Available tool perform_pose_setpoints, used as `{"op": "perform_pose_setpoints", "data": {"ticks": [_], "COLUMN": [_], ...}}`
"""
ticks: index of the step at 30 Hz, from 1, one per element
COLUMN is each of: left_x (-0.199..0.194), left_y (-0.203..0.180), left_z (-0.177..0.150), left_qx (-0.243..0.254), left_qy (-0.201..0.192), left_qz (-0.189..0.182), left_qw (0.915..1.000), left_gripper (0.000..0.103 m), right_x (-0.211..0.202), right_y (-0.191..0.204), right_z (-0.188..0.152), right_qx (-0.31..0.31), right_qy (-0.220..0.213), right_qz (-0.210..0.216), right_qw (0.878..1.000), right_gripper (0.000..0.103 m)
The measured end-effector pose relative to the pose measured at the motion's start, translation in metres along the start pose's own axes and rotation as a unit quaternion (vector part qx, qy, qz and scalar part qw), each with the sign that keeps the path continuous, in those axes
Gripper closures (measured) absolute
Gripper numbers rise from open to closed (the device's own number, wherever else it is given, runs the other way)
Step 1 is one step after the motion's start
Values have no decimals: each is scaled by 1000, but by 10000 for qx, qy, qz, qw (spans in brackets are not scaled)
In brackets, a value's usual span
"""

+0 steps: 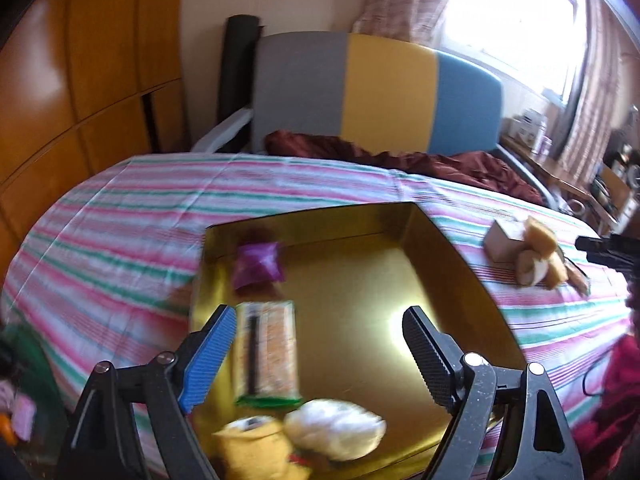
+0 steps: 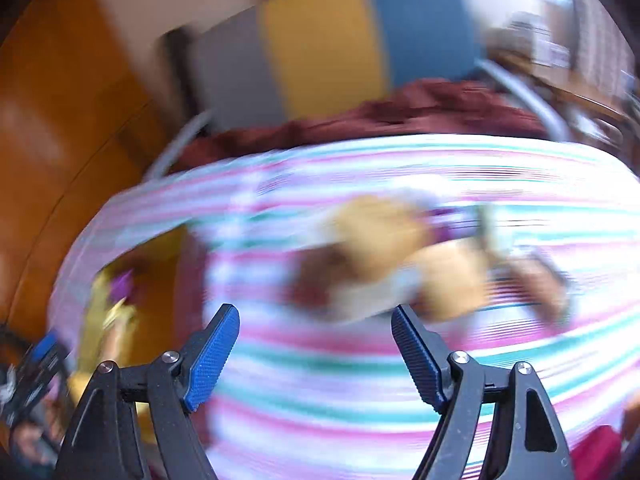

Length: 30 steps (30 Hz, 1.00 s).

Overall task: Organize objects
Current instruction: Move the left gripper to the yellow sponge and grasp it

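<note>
A shiny gold box lies open on the striped bed. In it are a purple packet, a green-edged snack pack, a yellow pack and a white soft bundle. My left gripper is open and empty above the box. On the bed to the right lie a small cardboard box and a tan plush toy. My right gripper is open and empty, just short of the blurred plush toy. The gold box shows at left in the right wrist view.
The bed has a pink, green and white striped sheet, a maroon blanket and a grey, yellow and blue headboard. Wooden wardrobes stand at left, a cluttered desk at right. The right wrist view is heavily motion-blurred.
</note>
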State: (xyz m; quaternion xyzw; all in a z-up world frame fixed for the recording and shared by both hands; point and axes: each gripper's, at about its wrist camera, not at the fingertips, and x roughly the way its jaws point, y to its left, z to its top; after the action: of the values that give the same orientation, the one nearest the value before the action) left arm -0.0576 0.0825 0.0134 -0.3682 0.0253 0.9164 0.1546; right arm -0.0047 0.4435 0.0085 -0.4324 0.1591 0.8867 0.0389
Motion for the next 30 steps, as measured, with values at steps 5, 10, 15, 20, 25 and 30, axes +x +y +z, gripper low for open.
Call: {"op": "perform_pose_setpoints", "data": {"ticks": [5, 10, 15, 20, 25, 30], "left_x": [11, 28, 63, 98, 140, 175], "left_y": [-58, -123, -185, -235, -263, -281], "left_z": [29, 55, 76, 89, 95, 106], "left_qx": [349, 605, 478, 282, -95, -654], "left_qy": [60, 230, 818, 1220, 1821, 2280], "left_qz": [-580, -1159, -1703, -1809, -1729, -1378], "left_qw": [9977, 9912, 9808, 9755, 9679, 9616], "left_gripper": [16, 9, 8, 5, 2, 2], "right_x": [8, 16, 23, 22, 23, 18], "right_y": [-90, -134, -130, -127, -136, -141], "right_z": [6, 3, 4, 3, 1, -1], "right_qx": [1161, 2221, 2129, 1942, 2113, 2257], "right_qy": [-293, -122, 66, 101, 170, 83], "right_qz": [-606, -336, -155, -143, -145, -65], "right_qw": [9910, 9744, 9769, 9808, 9772, 9741], "right_gripper": [23, 22, 18, 16, 15, 15]}}
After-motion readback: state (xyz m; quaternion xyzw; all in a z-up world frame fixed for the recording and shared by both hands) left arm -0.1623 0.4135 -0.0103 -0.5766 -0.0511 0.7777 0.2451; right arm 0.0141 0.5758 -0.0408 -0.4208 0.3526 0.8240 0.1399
